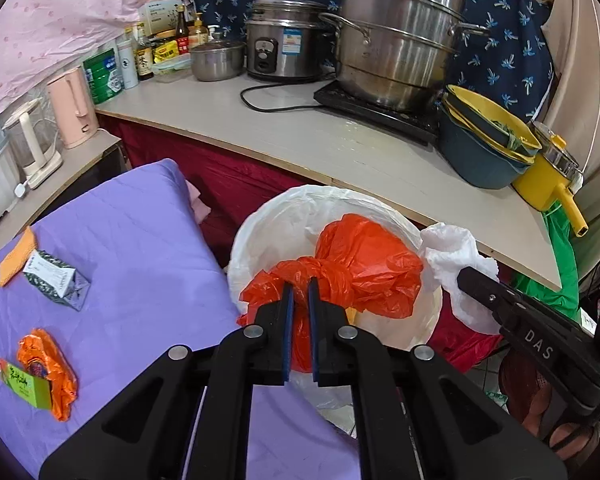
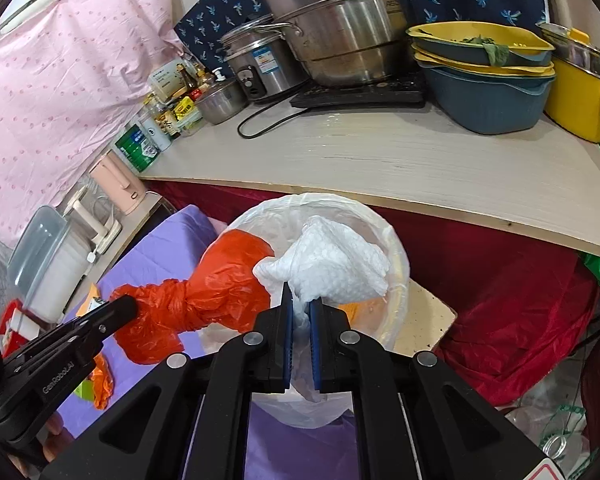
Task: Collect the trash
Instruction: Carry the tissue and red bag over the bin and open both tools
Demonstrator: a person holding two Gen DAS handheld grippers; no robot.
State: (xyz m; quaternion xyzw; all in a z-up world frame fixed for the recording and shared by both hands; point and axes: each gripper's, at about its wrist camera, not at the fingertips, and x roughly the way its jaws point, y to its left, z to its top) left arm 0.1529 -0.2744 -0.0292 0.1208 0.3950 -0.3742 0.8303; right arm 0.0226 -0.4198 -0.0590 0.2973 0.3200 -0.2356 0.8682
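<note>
Grip | left gripper (image 1: 299,285) clamped on orange bag (image 1: 364,264), right gripper (image 2: 300,300) on white tissue (image 2: 332,264), both above lined bin (image 1: 260,232) | risk: tissue snagged on pads, dropped outside bin.

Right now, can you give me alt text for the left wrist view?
The left tool grips a knotted orange plastic bag over a white-lined bin. The right tool holds crumpled white paper beside it. Wrappers lie on purple cloth.

The bin (image 1: 260,236) is set before the counter (image 1: 300,136) — the bed (image 1: 120,240) at nine o'clock, wrappers (image 1: 44,372) laid on it.
</note>
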